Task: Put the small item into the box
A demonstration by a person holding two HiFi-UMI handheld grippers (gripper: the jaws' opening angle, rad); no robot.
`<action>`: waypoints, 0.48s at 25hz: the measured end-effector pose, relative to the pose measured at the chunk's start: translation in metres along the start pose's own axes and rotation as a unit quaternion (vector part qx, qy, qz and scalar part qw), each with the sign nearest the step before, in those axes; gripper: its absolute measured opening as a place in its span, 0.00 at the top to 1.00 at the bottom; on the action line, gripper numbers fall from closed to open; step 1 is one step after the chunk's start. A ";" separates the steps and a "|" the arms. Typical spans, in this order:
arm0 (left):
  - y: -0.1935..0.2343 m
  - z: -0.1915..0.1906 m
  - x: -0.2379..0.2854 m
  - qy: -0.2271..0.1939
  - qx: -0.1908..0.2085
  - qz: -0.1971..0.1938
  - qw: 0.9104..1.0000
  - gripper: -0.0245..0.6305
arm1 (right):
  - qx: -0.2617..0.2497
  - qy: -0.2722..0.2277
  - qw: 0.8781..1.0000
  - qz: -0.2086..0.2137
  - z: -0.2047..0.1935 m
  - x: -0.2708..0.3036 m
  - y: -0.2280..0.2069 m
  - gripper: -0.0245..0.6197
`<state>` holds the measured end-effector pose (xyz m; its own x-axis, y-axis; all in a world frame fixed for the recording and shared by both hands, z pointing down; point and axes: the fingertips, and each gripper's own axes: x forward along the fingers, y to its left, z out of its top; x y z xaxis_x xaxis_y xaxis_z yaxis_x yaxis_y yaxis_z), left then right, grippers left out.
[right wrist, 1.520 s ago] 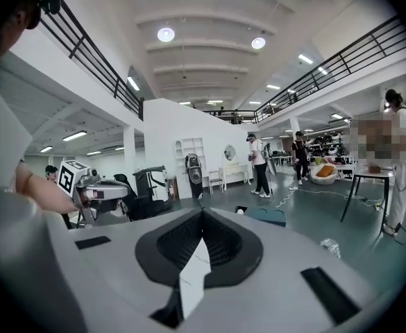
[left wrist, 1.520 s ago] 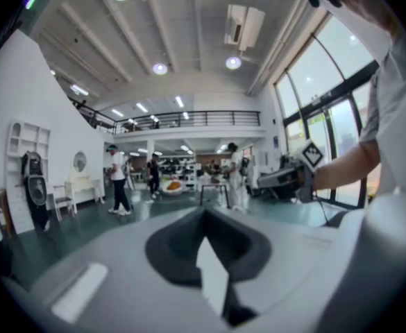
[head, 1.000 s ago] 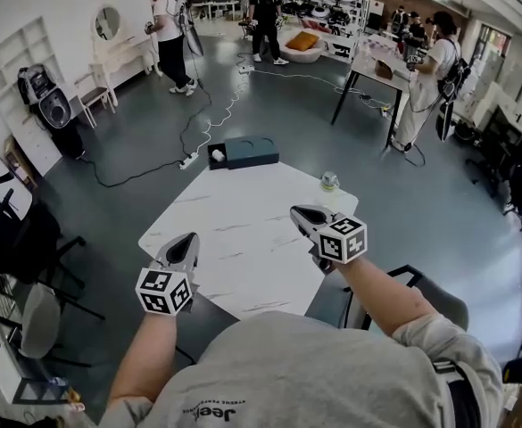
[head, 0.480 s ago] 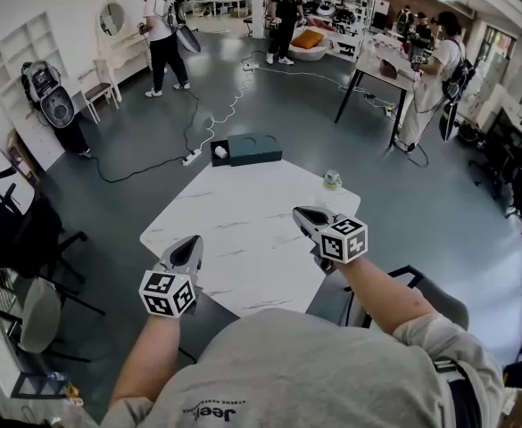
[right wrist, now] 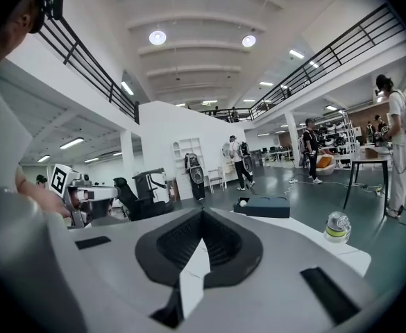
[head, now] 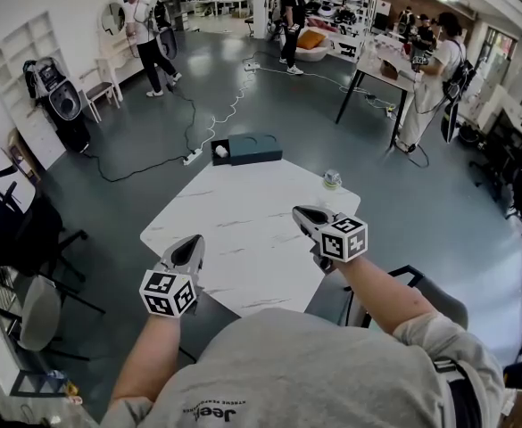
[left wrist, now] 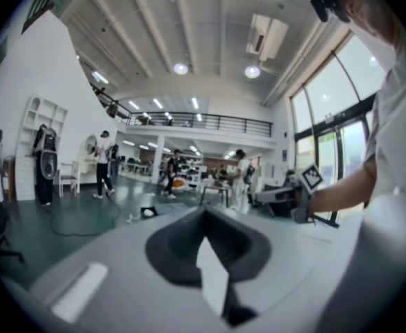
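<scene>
A dark teal box [head: 250,148] lies at the table's far edge, with a small white piece [head: 219,152] in its open left end. A small clear jar with a green band [head: 331,180] stands at the far right corner; the right gripper view shows the jar [right wrist: 336,227] and the box [right wrist: 261,207] too. My left gripper [head: 189,250] hovers over the near left edge, shut and empty, its jaws meeting in its own view [left wrist: 204,214]. My right gripper [head: 307,214] hangs above the table's right side, well short of the jar, also shut on nothing [right wrist: 203,214].
The white marble table [head: 234,230] has angled corners. A chair [head: 426,294] stands at its near right and dark chairs [head: 11,230] at the left. Cables [head: 209,123] run over the floor. Several people stand far off by a desk [head: 381,65].
Both grippers stay about where they were. A person at the back left has walked further left.
</scene>
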<state>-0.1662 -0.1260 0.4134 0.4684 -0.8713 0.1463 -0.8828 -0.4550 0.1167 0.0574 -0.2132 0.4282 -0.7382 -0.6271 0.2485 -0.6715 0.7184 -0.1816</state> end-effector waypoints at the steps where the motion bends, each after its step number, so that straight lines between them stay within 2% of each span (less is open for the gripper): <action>1: -0.001 0.000 -0.001 0.000 0.000 0.000 1.000 0.96 | -0.001 0.000 1.000 0.001 0.000 0.000 0.001 0.95; 12: -0.006 -0.001 -0.004 -0.003 0.000 0.000 1.000 0.96 | -0.032 0.017 0.999 0.005 -0.005 -0.005 0.008 0.95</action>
<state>-0.1627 -0.1194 0.4127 0.4674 -0.8728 0.1407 -0.8832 -0.4541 0.1169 0.0556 -0.2029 0.4307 -0.7411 -0.6102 0.2800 -0.6581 0.7427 -0.1234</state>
